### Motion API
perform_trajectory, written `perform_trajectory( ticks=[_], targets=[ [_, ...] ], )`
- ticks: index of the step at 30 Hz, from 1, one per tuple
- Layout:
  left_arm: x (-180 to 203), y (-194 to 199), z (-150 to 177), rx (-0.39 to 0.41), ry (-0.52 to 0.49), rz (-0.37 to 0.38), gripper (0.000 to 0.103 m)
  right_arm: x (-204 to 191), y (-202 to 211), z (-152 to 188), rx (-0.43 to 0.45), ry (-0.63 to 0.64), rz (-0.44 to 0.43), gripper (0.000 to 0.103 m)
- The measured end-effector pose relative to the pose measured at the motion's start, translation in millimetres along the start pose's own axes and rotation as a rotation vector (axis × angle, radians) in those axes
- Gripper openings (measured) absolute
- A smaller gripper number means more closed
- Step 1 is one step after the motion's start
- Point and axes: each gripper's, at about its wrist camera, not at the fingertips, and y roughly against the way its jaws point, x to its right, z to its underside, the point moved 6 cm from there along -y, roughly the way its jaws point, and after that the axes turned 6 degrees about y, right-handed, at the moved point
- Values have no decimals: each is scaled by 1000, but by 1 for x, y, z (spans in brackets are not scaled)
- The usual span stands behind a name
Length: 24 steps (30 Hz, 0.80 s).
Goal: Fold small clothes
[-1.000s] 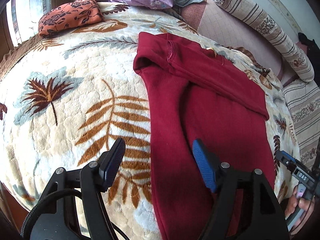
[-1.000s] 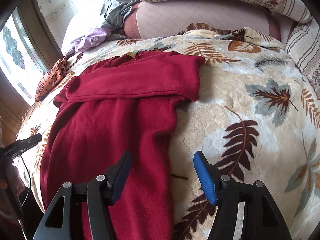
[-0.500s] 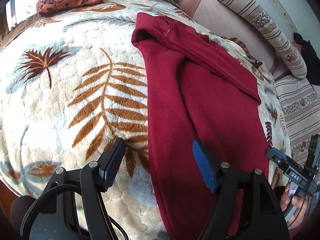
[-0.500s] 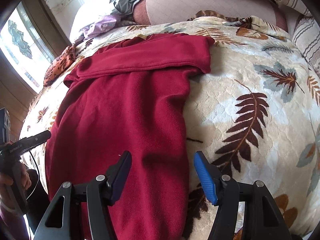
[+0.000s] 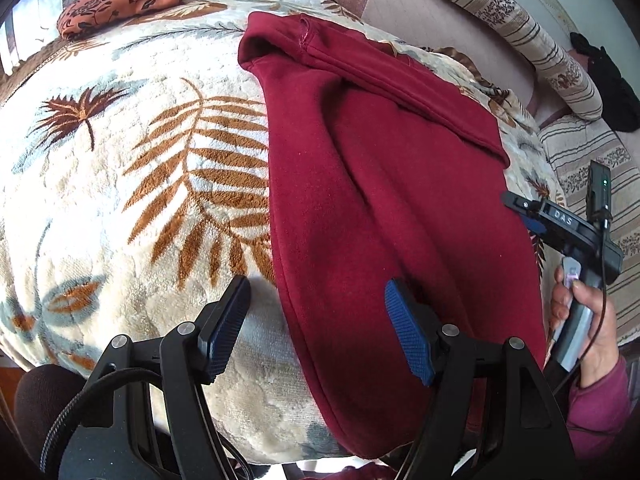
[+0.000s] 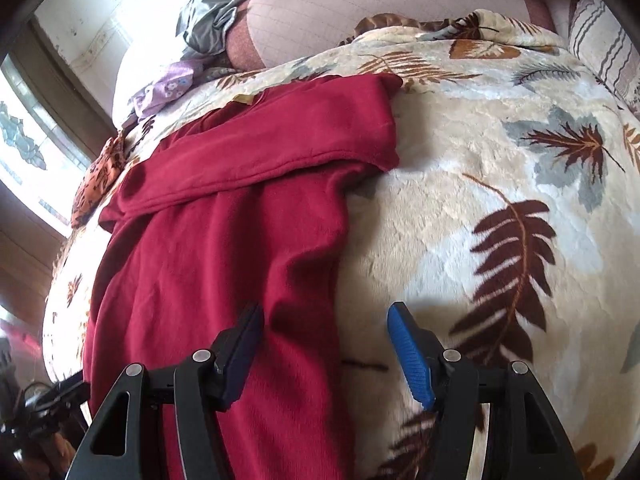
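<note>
A cream leaf-print blanket [image 5: 120, 184] covers the bed, with an orange floral cushion [image 5: 116, 0] far left and a striped bolster [image 5: 520, 36] far right.

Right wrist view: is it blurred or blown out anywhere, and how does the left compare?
Right wrist view: window at left blown out, bottom-left corner smeared, red garment sharp. Left wrist view: crisp, even light, right tongs clear at the edge; both bend the leaf blanket into a fisheye dome.
</note>
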Motion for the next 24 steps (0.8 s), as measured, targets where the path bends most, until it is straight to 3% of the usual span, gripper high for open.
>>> perform_trajectory(
  ticks=[1, 2, 4, 8, 11, 13, 14, 18, 19, 20, 21, 22, 24],
  targets=[
    [1, 0, 0, -3, -2, -2, 70, 1, -5, -7, 14, -11, 1, 56],
    [1, 0, 1, -6, -9, -7, 70, 1, -8, -13, 31, -9, 6, 35],
    [0, 2, 4, -15, -20, -12, 70, -5, -14, -20, 21, 21, 3, 11],
    [-2, 8, 13, -32, -8, 7, 70, -11, -7, -25, 47, 160, 103, 6],
    [0, 10, 20, -42, -23, 4, 70, 9, -3, -25, 60, 126, 166, 0],
    [3, 10, 24, -46, -40, 3, 70, 23, -4, -22, 39, 91, 201, 0],
    [4, 10, 25, -47, -40, 4, 70, 26, -3, -19, 26, 75, 178, 0],
    [4, 10, 27, -42, -16, 9, 70, 20, 31, 2, 25, 2, -15, 5],
    [5, 10, 29, -44, -16, 9, 70, 19, 41, 10, 19, 0, -46, 14],
    [7, 9, 29, -49, -20, 11, 70, 18, 48, 20, 2, 5, -61, 33],
    [10, 9, 31, -54, -22, 20, 68, 18, 54, 31, -17, 13, -65, 44],
    [13, 9, 32, -61, -26, 29, 62, 17, 59, 41, -29, 20, -67, 52],
    [15, 7, 34, -57, -33, 20, 56, 13, 66, 59, -50, 45, -82, 52]
  ],
)
